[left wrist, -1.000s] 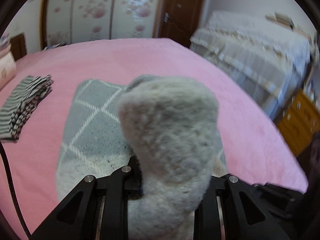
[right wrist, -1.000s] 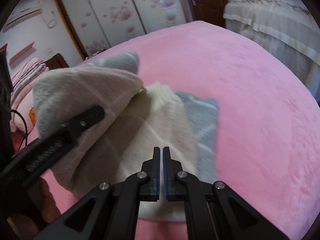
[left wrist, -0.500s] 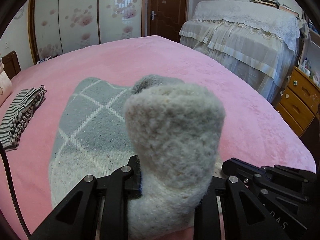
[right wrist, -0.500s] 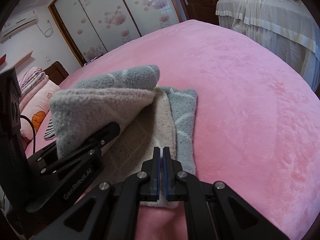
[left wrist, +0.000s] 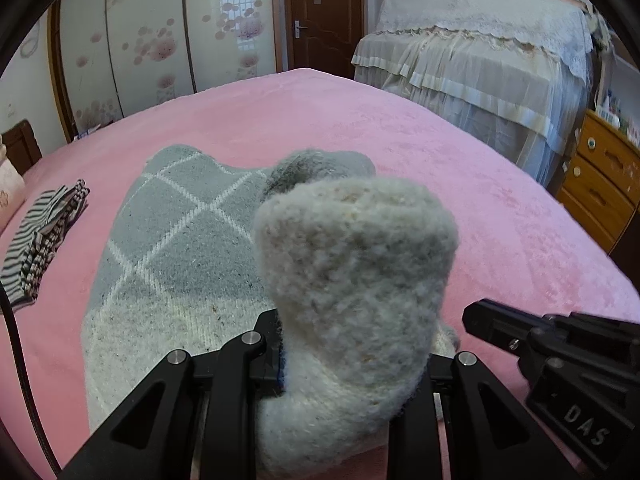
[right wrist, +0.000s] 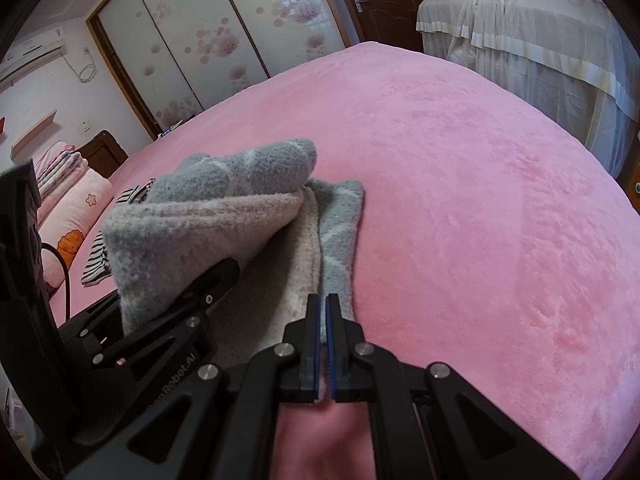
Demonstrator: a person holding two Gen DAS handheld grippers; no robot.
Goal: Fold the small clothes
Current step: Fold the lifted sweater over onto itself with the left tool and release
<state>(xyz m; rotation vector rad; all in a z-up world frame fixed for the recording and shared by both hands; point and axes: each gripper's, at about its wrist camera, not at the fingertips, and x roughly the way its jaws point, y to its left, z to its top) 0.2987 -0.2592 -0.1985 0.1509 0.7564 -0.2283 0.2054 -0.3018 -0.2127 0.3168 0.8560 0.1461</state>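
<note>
A home bedroom, lived in and furnished.

A wide bed (right wrist: 460, 200) under a pink plush cover fills the middle of both views. At 11 o'clock stands a sliding-door wardrobe (left wrist: 160, 40) printed with pink blossoms, and at 12 o'clock a dark wooden door (left wrist: 324, 16). At 2 o'clock in the left wrist view a 2nd bed (left wrist: 480, 60) wears a cream lace cover, with a wooden drawer chest (left wrist: 600, 184) at 3 o'clock. In the right wrist view, a wall air conditioner (right wrist: 32, 56) hangs at 10 o'clock, above stacked bedding and a pink pillow (right wrist: 76, 208) at 9 o'clock.
</note>
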